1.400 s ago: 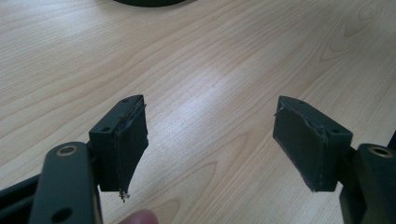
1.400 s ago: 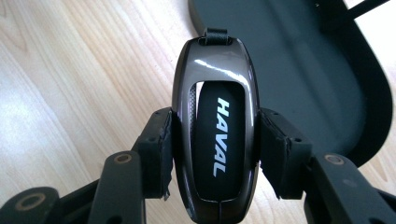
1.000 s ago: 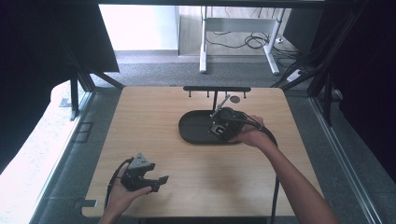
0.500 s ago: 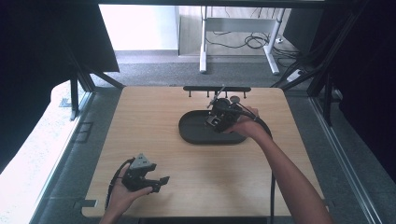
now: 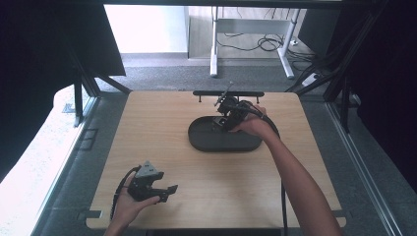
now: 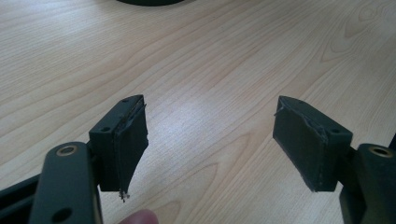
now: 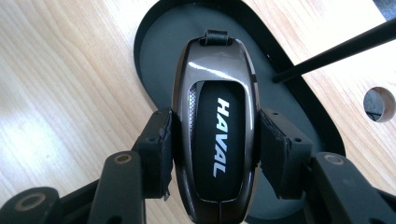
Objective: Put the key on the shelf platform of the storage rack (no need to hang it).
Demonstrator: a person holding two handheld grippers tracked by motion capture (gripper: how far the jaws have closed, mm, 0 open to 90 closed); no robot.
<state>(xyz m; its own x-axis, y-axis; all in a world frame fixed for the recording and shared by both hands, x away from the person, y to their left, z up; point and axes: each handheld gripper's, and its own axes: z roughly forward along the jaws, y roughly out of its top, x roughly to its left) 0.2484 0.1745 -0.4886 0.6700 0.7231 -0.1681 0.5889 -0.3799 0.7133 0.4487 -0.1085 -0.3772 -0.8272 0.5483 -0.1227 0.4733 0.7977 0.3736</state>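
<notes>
Key fob (image 7: 215, 126) lifted off tray (image 7: 154, 60), "HAVAL" label

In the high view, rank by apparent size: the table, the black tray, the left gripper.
1. table, by far the largest.
2. tray, the oval at centre.
3. left gripper, smallest, though it sits nearer the camera, which flatters it.

Your right gripper (image 7: 215, 144) clamps a glossy dark oval car key fob (image 7: 215, 116) marked HAVAL, one black padded jaw on each long side. A small strap loop (image 7: 216, 36) tops the fob. Below it sits a black oval tray (image 7: 154, 51) on the light wooden table (image 7: 60, 79). A thin black rod (image 7: 336, 49) crosses upper right, near a round hole (image 7: 379, 103) in the table.
</notes>
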